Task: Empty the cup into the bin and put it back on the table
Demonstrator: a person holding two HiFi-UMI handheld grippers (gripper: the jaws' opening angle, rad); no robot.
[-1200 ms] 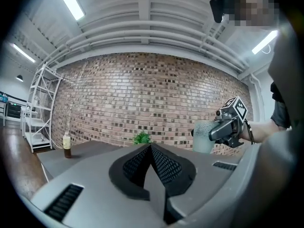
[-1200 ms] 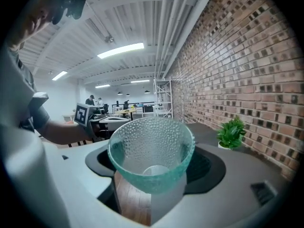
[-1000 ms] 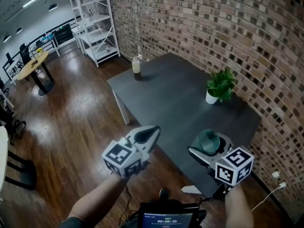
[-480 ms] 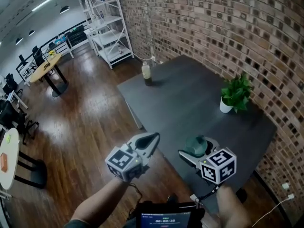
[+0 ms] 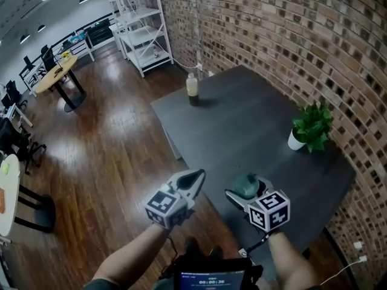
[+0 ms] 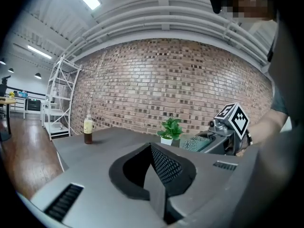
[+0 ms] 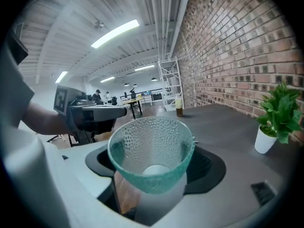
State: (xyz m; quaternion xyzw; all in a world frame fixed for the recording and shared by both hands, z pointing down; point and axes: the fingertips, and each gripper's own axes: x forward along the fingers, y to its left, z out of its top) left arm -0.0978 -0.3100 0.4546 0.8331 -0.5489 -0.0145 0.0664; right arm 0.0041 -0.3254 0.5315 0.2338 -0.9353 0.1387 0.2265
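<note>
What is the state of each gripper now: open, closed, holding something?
Left gripper: closed, empty.
Right gripper: closed on the green cup.

A dark grey rectangular table (image 5: 242, 125) stands on a glossy brown wooden floor (image 5: 109, 144), its long far side running along a red brick wall (image 5: 284, 35). Two things stand upright on the tabletop. A small bottle (image 5: 192, 88), pale above and dark at the base, is close to the far left corner. A green potted plant (image 5: 309, 128) in a white pot is near the wall side, well apart from the bottle. On the floor beyond the table, a white metal shelf unit (image 5: 142, 29) stands against the brick wall. Further left is a round wooden table (image 5: 57, 71) on a dark base.
</note>
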